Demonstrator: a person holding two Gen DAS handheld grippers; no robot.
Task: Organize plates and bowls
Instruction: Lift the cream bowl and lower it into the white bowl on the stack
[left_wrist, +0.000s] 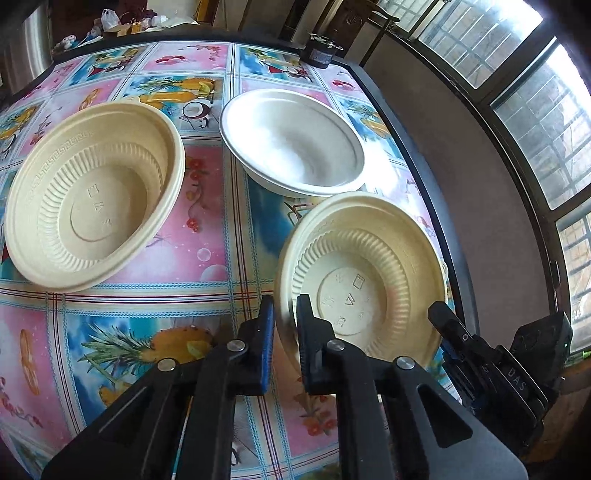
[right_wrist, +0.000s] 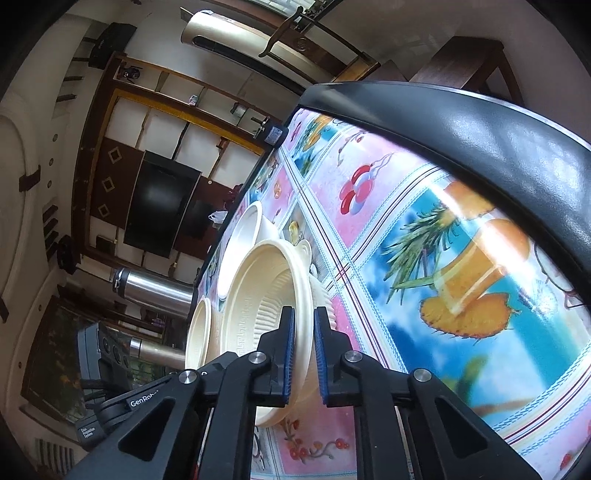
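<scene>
"DAS" stands in pale letters on the black body of the right gripper (left_wrist: 517, 380), at the near right of the left wrist view; "GenRob", its ending cut off, stands on the left gripper (right_wrist: 144, 400) in the right wrist view, with small print below that seems to read "Data Acquisition System"; embossed marks on the floor of the near cream bowl (left_wrist: 351, 295) cannot be read.

2 cream bowls (left_wrist: 92, 195) (left_wrist: 364, 273), 1 white bowl (left_wrist: 293, 144).
</scene>
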